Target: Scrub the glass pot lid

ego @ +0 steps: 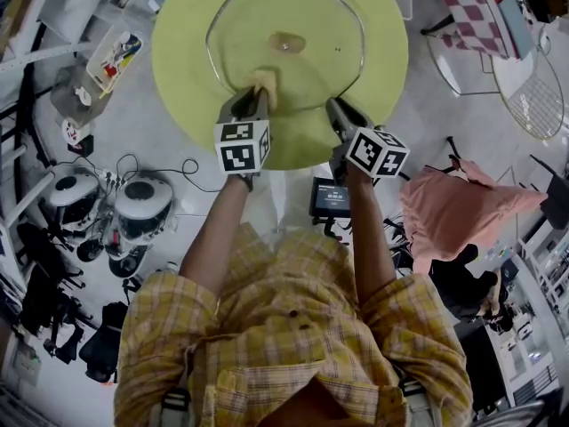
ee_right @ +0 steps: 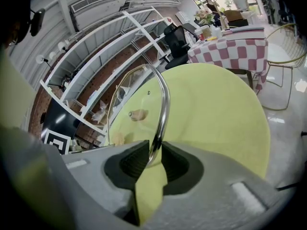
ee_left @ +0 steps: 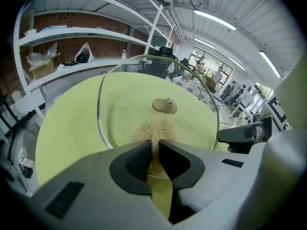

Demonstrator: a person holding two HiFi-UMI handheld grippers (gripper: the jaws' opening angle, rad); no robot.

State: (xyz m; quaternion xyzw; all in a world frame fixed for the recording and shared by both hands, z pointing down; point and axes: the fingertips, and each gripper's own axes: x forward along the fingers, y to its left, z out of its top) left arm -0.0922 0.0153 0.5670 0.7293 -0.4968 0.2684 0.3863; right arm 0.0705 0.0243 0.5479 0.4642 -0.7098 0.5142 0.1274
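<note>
While left gripper [ee_left: 154,151] pinches seeming scrubber [ee_left: 156,128], right gripper [ee_right: 154,158] clamps lid [ee_right: 164,104].

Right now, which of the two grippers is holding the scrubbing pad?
The left gripper, jaws shut on the tan scrubber on the glass lid; the right gripper clamps the lid's metal rim instead.

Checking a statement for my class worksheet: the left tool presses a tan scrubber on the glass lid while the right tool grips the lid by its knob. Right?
Not quite. The right tool grips the lid's metal rim, not its knob, as the right gripper view shows. The rest stands.
</note>
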